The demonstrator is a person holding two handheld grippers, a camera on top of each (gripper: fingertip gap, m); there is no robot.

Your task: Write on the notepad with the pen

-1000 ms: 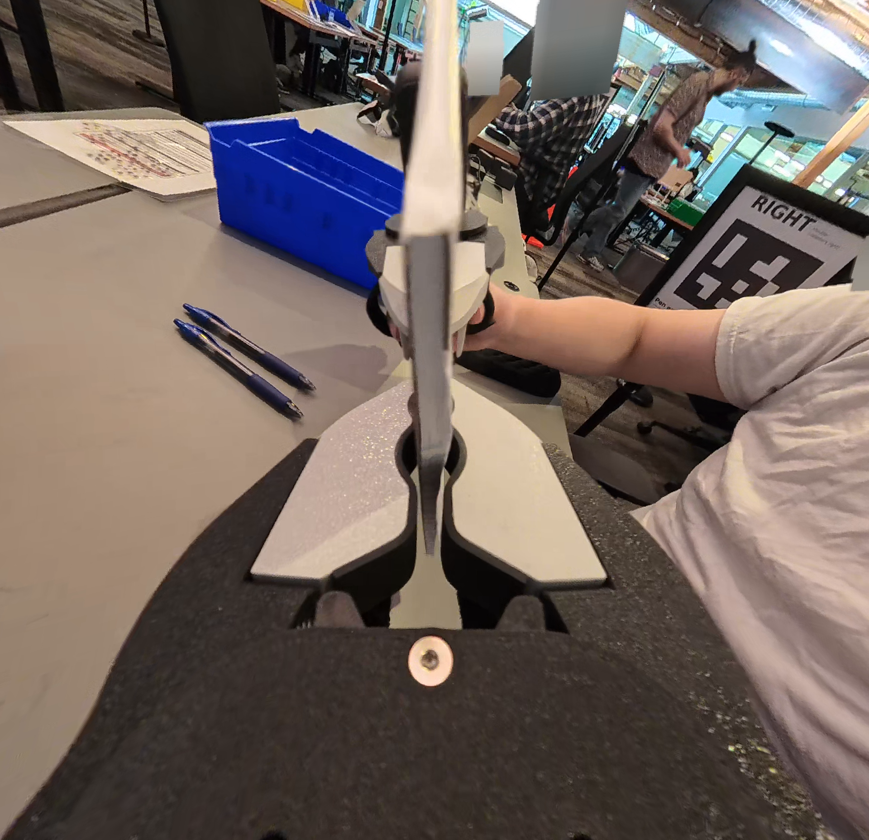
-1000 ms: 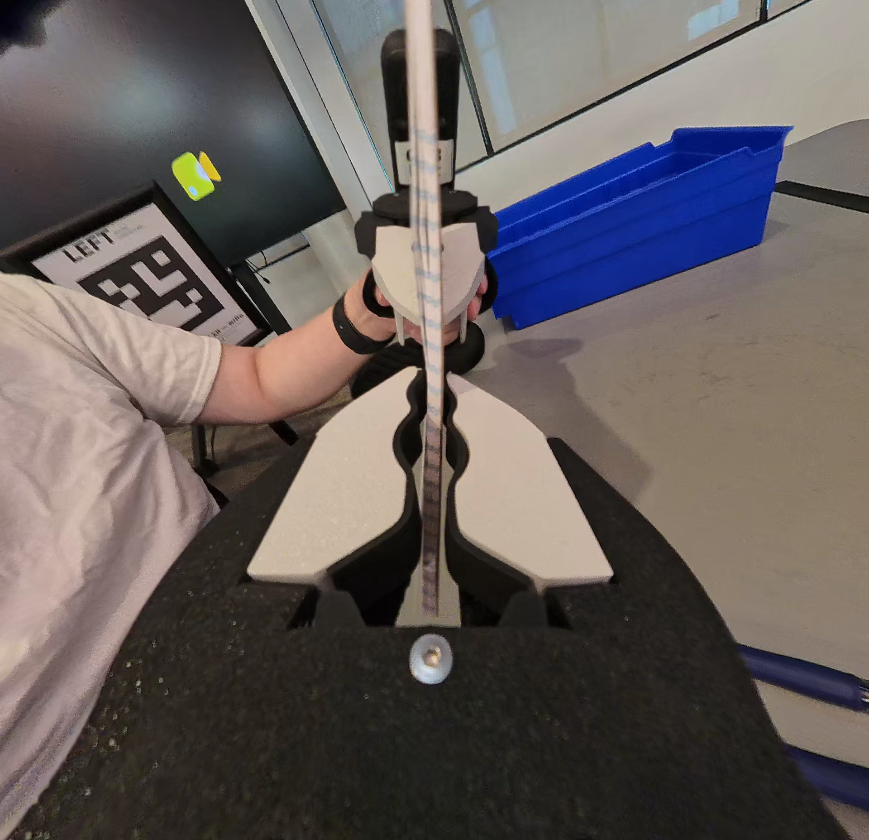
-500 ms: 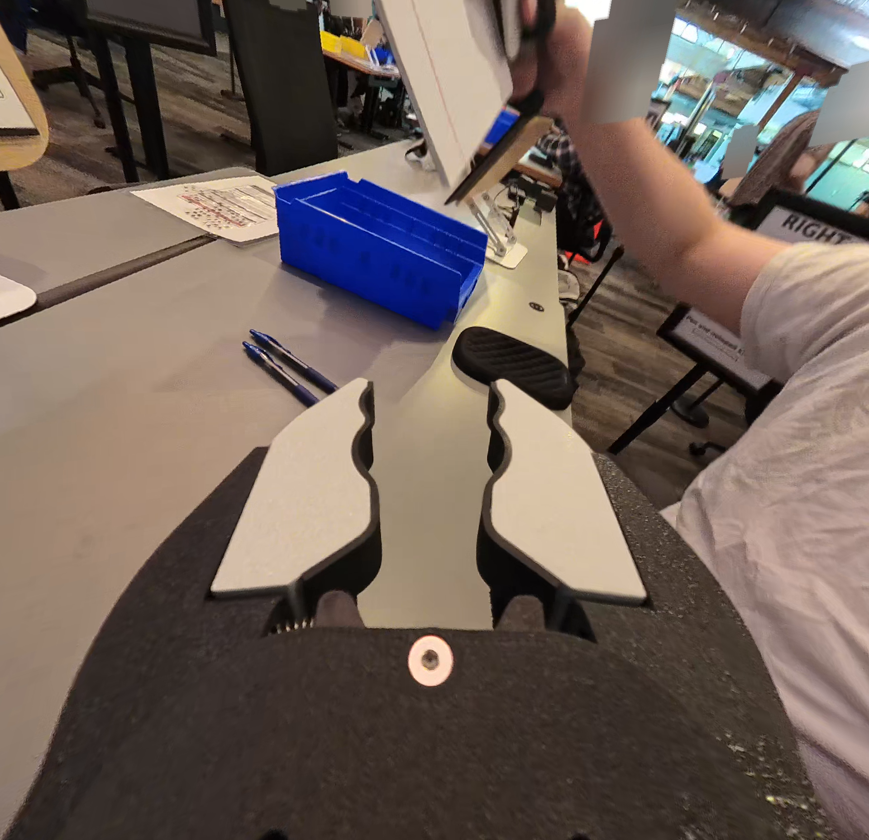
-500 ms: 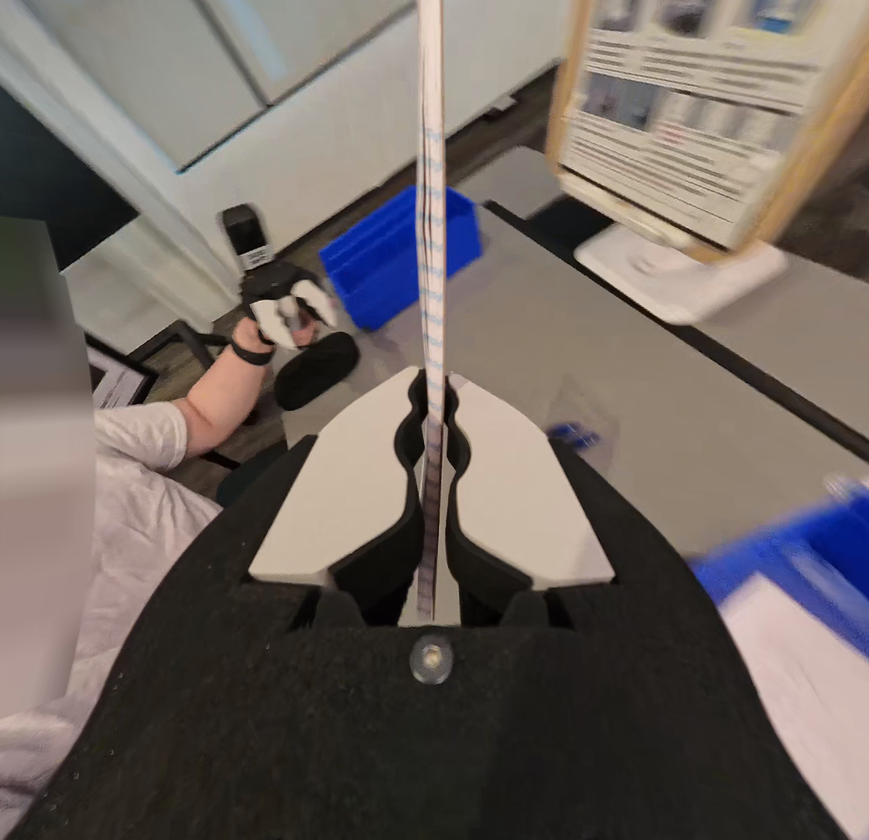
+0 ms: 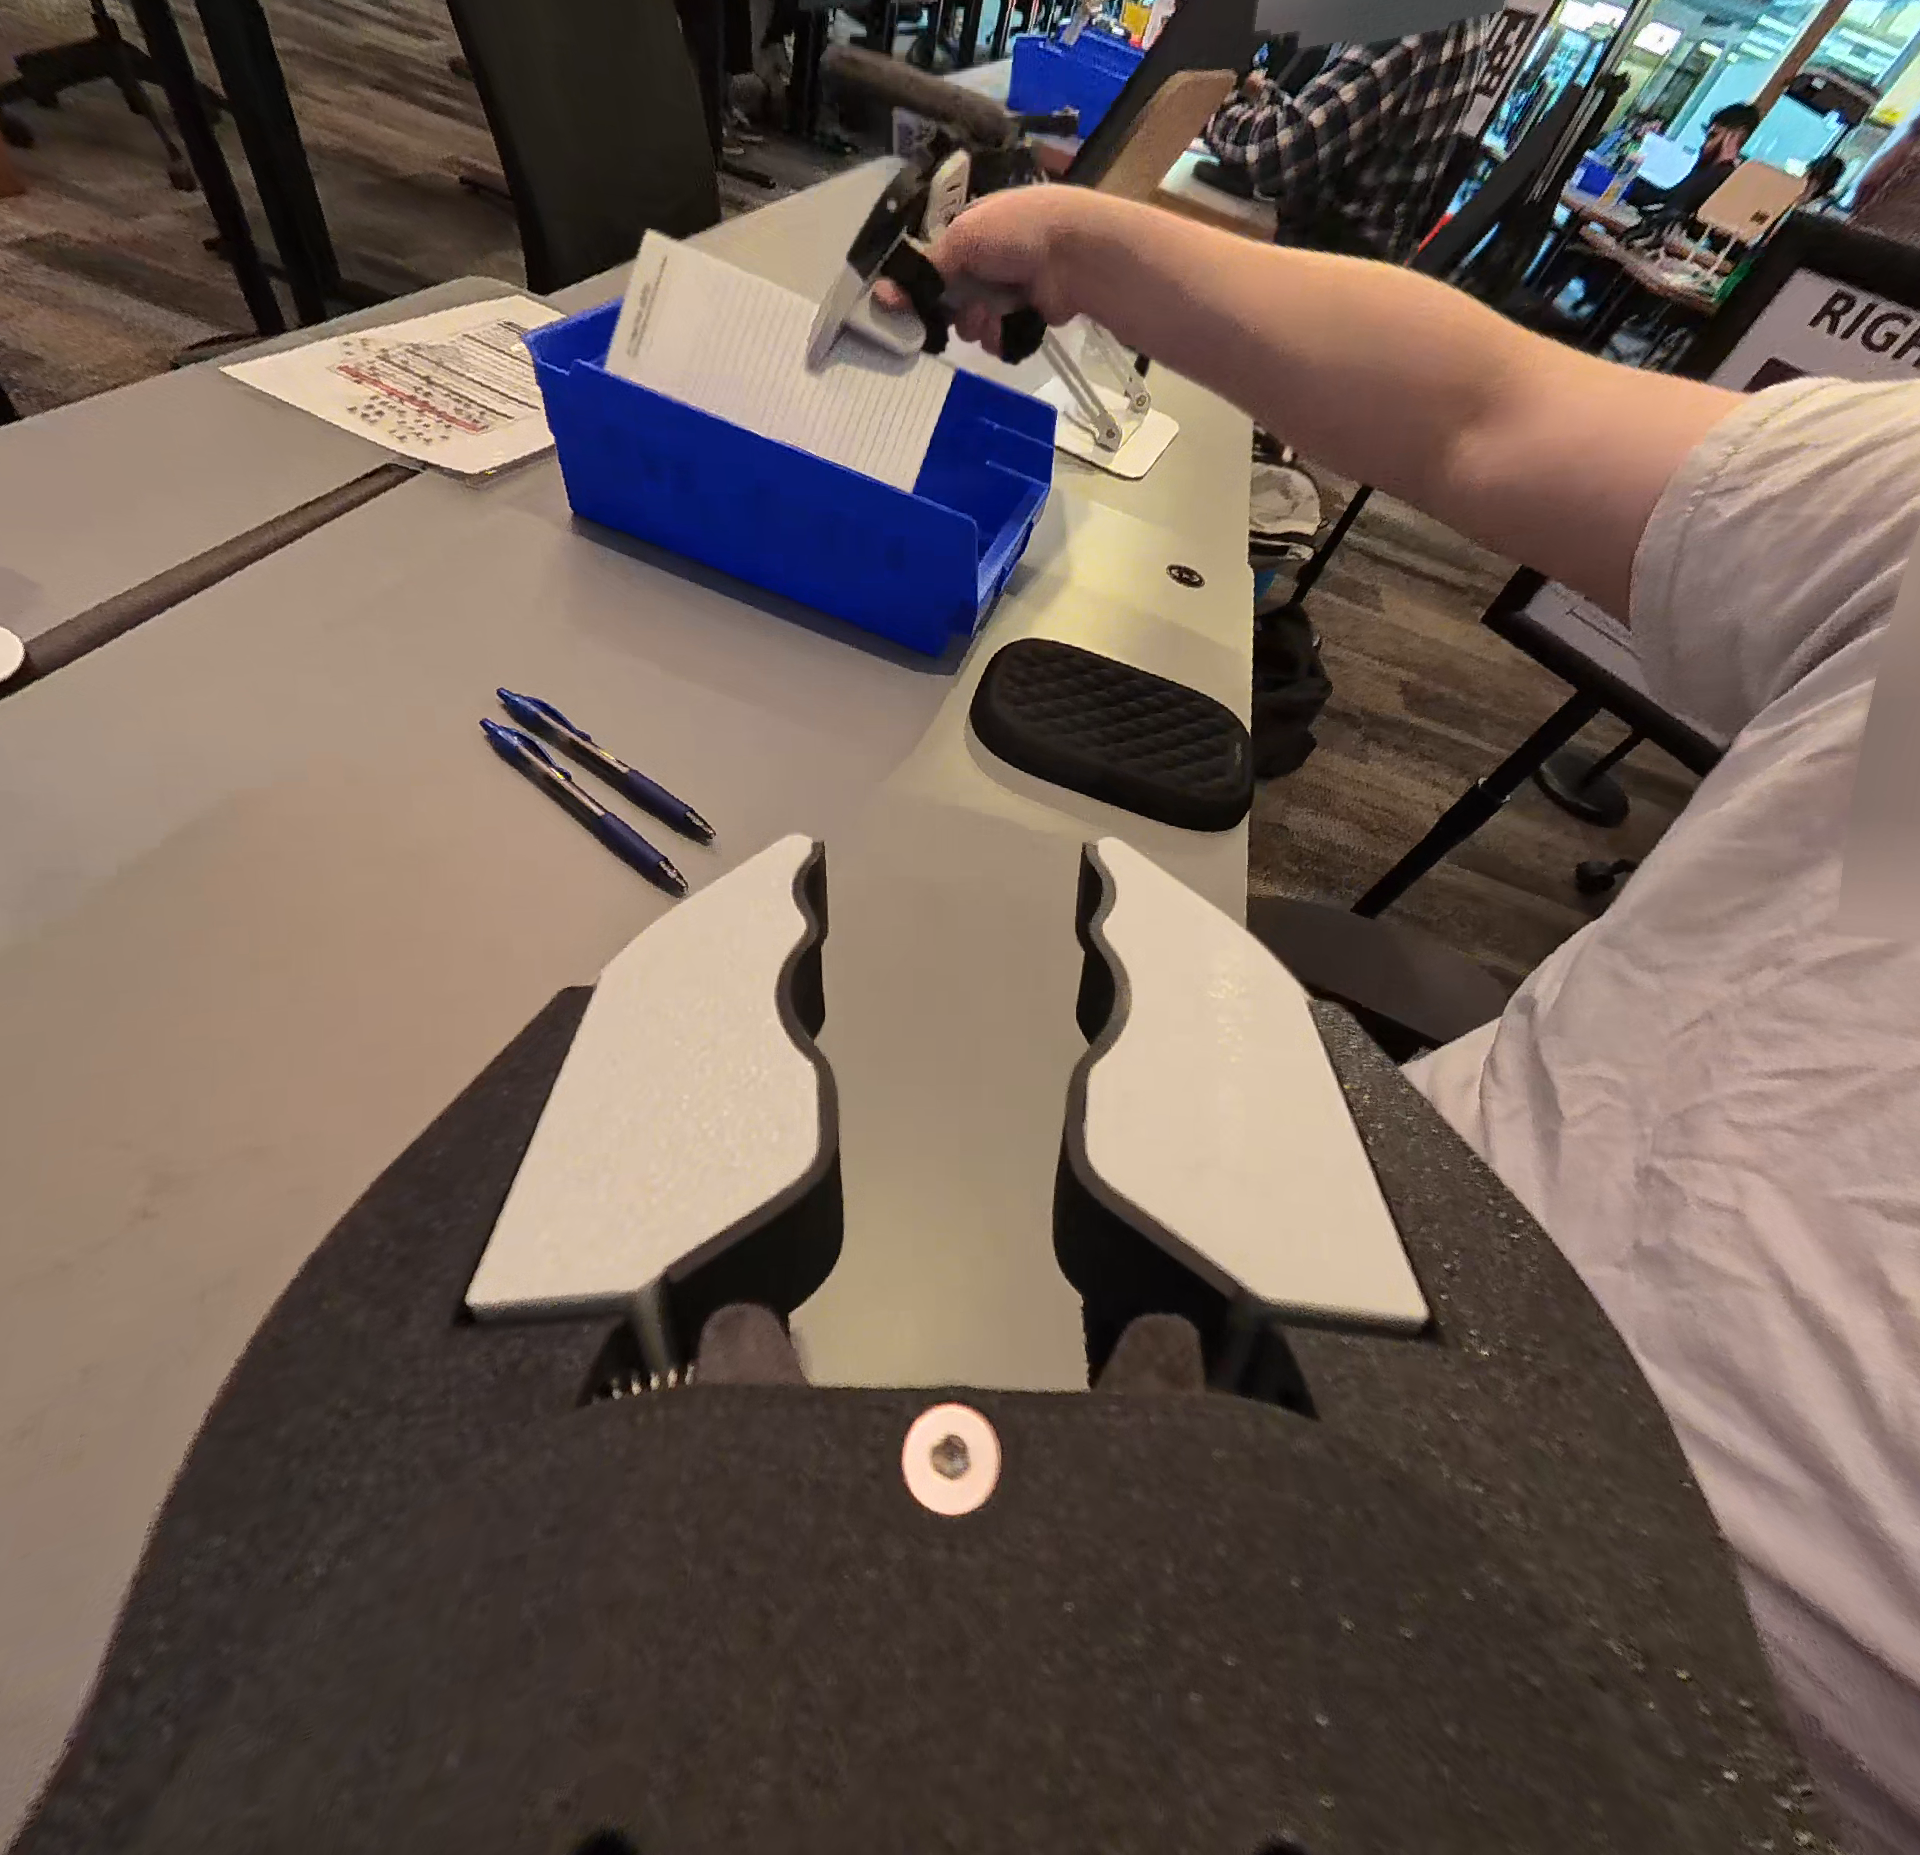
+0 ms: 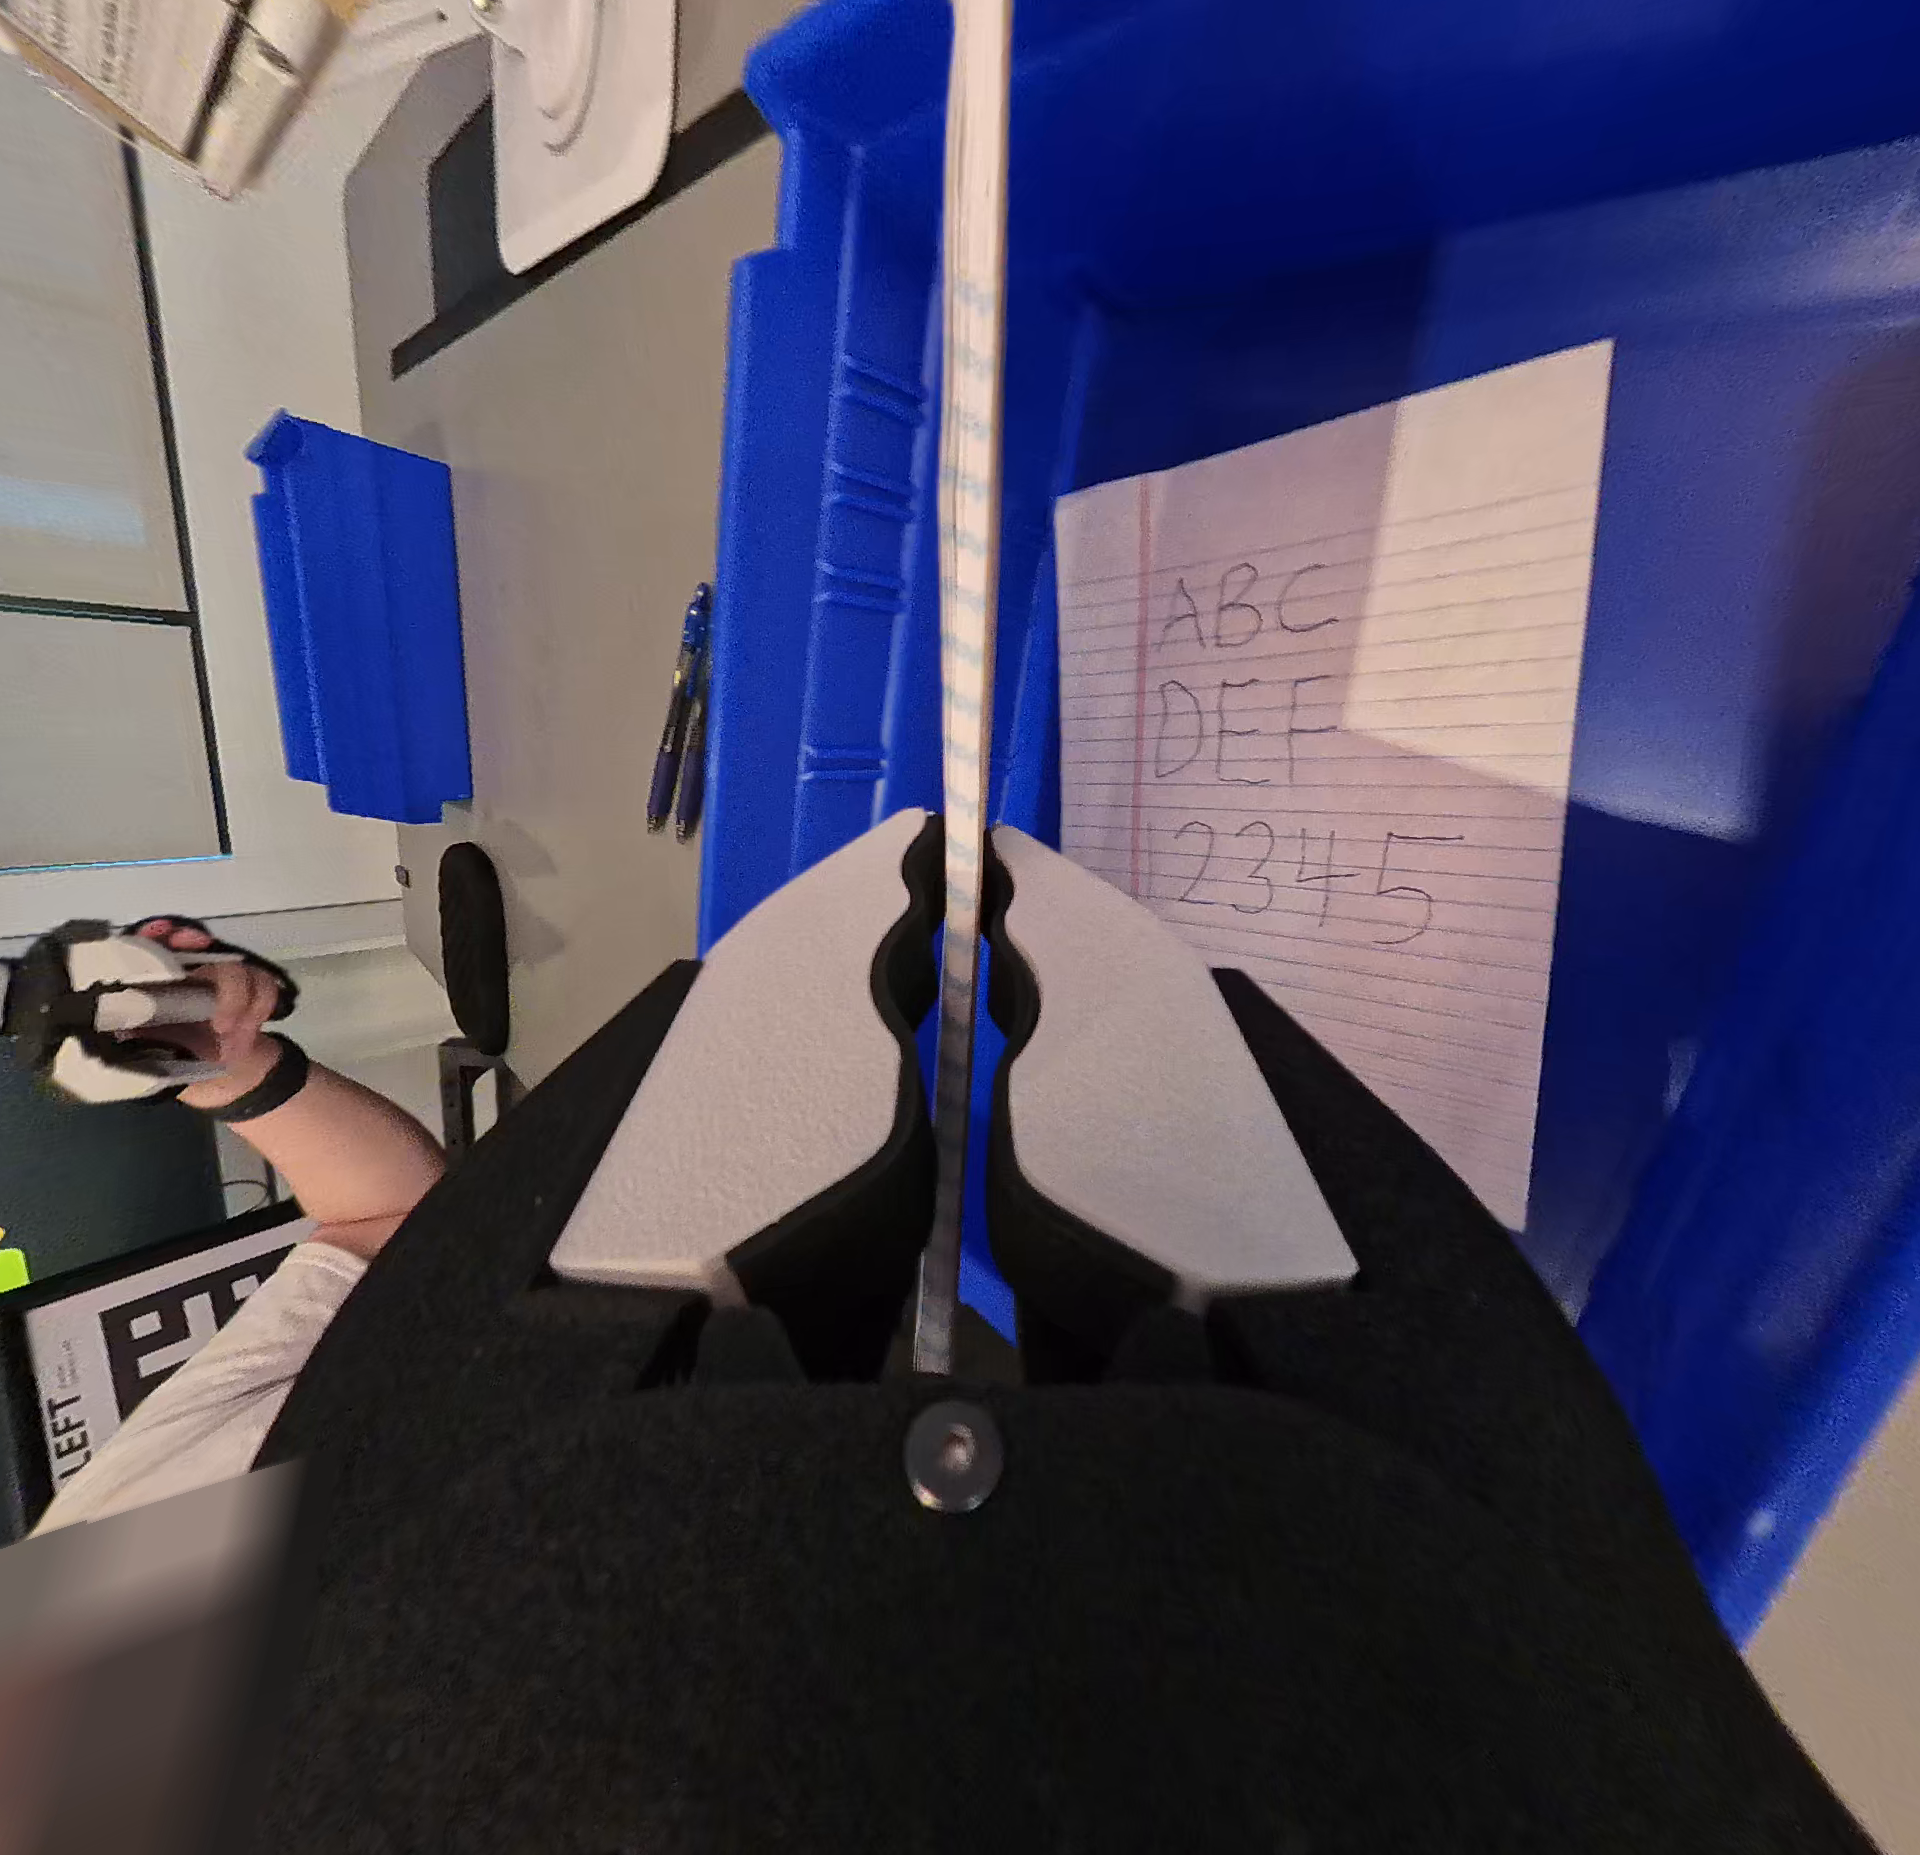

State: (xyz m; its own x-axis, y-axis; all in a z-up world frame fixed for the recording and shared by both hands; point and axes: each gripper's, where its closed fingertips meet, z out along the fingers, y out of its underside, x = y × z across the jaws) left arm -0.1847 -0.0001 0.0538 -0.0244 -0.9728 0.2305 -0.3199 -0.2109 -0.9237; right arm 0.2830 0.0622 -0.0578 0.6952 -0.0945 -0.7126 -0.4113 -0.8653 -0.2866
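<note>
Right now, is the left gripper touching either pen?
Apart. The left wrist view shows the open left gripper with bare table between it and both pens.

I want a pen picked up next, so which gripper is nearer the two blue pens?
Left. The left gripper hovers open just beside the pens; the right gripper holds the notepad over the blue bin.

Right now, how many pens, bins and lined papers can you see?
Pens: 2
Blue bins: 2
Lined papers: 2, one held in the right fingers, one lying in the bin
Total: 6
</note>
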